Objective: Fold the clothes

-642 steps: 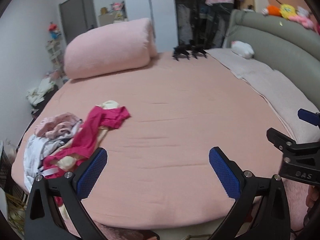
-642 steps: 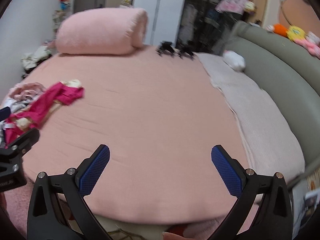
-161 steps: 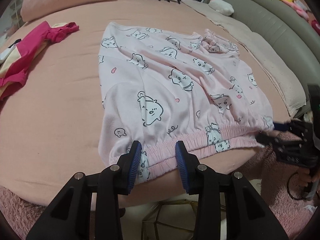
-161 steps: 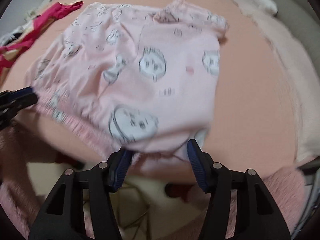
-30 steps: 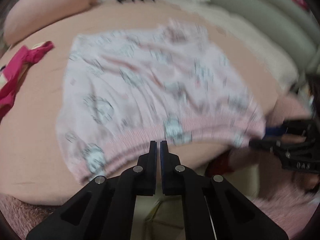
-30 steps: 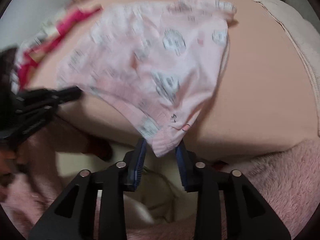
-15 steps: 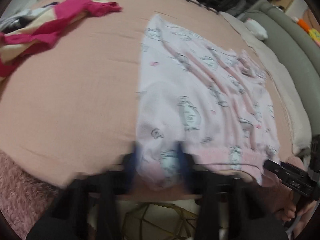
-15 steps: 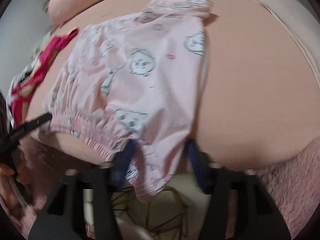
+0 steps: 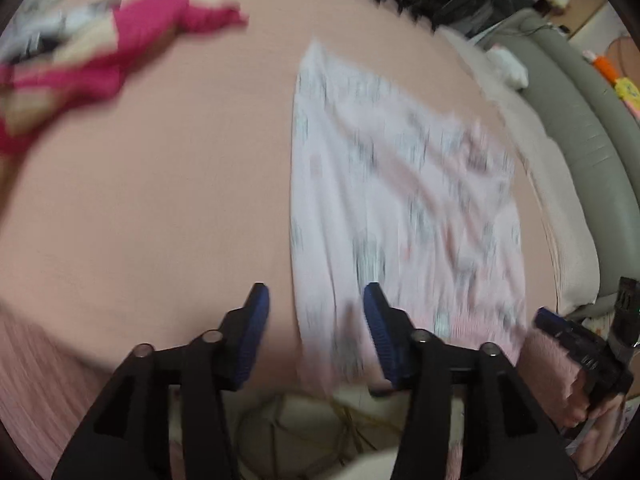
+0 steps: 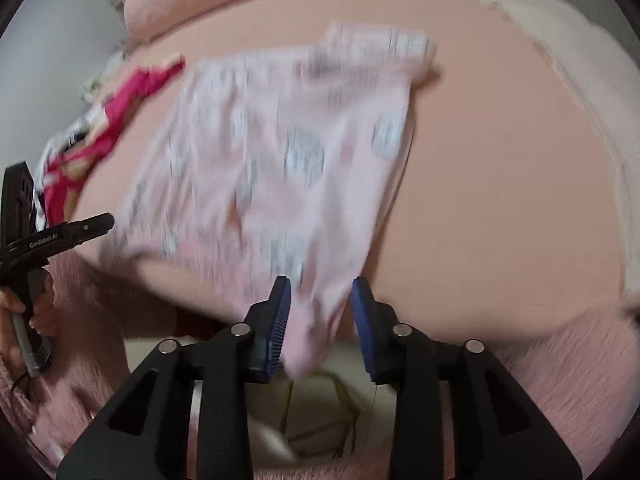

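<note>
Where the frames are sharp enough to read, a peach-pink bed (image 9: 160, 208) fills both views, with a grey-green padded headboard (image 9: 592, 152) curving along its far side. Pale pink printed pyjama shorts (image 9: 400, 208) lie spread on the sheet near the front edge, their gathered waistband toward the cameras; both views are blurred, so the print cannot be read.

Only the left wrist view shows the headboard and a white soft item (image 9: 508, 64) beside it. Only the right wrist view shows the rolled pink duvet (image 10: 200, 4) at the far end. A heap of magenta and white clothes (image 9: 100, 56) lies well apart from the shorts, at the bed's other side.

Left claw (image 9: 316, 320) — released, jaws just opened wide; the shorts' near left corner lies between the pads, not pinched. Right claw (image 10: 320, 312) — jaws just parted; the hanging right corner of the waistband sits between them, apparently loose, pads not pressing.
</note>
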Action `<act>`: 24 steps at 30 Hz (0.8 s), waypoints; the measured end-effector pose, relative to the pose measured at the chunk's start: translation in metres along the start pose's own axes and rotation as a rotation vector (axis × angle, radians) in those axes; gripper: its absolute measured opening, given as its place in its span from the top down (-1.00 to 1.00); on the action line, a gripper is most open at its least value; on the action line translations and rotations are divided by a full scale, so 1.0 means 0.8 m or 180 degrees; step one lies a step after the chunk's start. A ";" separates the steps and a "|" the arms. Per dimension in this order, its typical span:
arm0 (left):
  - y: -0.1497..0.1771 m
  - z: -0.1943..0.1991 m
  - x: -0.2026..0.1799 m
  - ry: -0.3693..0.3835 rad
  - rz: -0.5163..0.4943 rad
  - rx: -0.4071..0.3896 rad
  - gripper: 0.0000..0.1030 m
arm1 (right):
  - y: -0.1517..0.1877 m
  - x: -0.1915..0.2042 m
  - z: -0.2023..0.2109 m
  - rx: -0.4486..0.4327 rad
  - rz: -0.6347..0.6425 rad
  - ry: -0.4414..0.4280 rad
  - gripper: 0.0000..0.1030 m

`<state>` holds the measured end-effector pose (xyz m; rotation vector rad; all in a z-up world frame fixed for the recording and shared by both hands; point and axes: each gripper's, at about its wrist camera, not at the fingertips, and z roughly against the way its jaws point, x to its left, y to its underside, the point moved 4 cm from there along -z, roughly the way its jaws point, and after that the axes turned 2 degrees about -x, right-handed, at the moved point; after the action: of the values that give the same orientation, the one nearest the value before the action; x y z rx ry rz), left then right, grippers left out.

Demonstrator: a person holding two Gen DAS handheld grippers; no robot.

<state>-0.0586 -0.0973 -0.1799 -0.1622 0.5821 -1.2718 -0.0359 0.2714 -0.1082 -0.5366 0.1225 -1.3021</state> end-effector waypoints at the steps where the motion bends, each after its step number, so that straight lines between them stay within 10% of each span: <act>1: -0.022 -0.003 0.003 -0.0062 -0.0083 -0.0071 -0.02 | -0.023 -0.004 0.003 -0.0087 -0.0004 -0.0011 0.35; 13: -0.221 -0.153 -0.006 -0.0115 -0.0371 -0.0214 -0.02 | -0.247 0.057 -0.180 -0.0143 0.0314 0.0156 0.35; 24: -0.230 -0.192 -0.021 0.0141 -0.0500 -0.0270 0.10 | -0.285 0.073 -0.286 0.0349 0.0312 0.0176 0.35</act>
<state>-0.2945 -0.1069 -0.2257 -0.2549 0.6722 -1.4062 -0.3081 0.1090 -0.1946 -0.3966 0.1210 -1.2210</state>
